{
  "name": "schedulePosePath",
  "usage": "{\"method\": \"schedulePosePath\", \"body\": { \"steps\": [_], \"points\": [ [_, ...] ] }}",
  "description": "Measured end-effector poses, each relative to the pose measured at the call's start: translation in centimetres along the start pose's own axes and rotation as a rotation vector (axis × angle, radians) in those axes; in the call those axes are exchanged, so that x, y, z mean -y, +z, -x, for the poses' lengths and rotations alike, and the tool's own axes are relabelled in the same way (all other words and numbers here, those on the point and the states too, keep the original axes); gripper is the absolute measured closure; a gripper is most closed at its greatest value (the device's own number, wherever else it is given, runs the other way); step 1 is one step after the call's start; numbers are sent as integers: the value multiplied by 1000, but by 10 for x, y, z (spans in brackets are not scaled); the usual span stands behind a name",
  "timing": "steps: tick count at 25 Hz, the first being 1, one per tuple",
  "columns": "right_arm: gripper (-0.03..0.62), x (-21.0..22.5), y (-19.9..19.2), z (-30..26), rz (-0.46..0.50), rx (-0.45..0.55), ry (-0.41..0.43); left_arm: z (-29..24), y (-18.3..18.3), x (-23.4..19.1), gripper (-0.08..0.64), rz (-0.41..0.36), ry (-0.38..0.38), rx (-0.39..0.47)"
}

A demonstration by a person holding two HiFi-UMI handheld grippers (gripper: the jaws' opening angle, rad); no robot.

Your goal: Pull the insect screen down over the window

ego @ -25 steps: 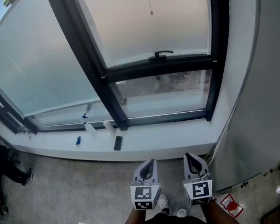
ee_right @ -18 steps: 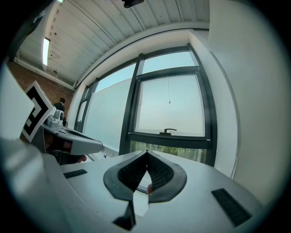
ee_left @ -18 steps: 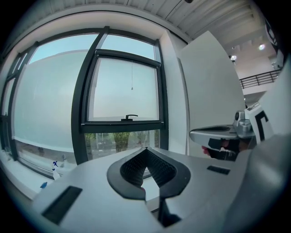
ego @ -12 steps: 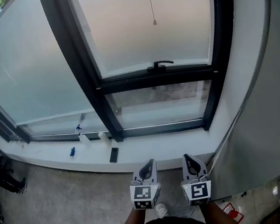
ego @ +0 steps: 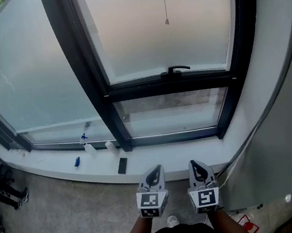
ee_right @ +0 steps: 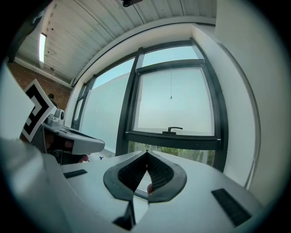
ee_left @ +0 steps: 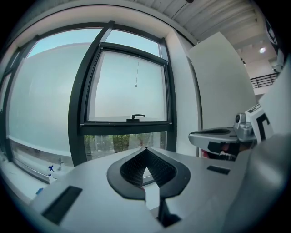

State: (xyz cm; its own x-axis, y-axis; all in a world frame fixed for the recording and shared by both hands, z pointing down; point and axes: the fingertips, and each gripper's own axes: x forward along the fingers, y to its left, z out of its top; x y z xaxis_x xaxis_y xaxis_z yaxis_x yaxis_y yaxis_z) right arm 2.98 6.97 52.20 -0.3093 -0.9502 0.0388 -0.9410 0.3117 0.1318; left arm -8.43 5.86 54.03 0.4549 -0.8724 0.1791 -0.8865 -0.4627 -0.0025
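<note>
My left gripper (ego: 153,171) and right gripper (ego: 196,166) are both pinched shut on nothing, low by the sill (ego: 167,159). The screen's pull cord (ego: 164,3) hangs straight down over the upper pane (ego: 135,30). It's well above and ahead of both but lines up closer to the right one, so I'd reach up with that.

window frame (ego: 92,83): black | sill (ego: 52,169): white | floor (ego: 68,212): mottled grey

Cord (ego: 166,20) above window handle (ego: 176,70), small items (ego: 122,165) on sill (ego: 164,158) below
</note>
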Motion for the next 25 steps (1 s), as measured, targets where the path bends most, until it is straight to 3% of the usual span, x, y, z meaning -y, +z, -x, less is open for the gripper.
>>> {"method": "schedulePosePath", "body": {
  "steps": [15, 25],
  "points": [
    [589, -3, -7, -47, 0, -8, -33, -33, 4, -39, 560, -6, -24, 6],
    [589, -19, -14, -73, -4, -42, 35, -61, -4, -47, 560, 4, -29, -23]
  ]
}}
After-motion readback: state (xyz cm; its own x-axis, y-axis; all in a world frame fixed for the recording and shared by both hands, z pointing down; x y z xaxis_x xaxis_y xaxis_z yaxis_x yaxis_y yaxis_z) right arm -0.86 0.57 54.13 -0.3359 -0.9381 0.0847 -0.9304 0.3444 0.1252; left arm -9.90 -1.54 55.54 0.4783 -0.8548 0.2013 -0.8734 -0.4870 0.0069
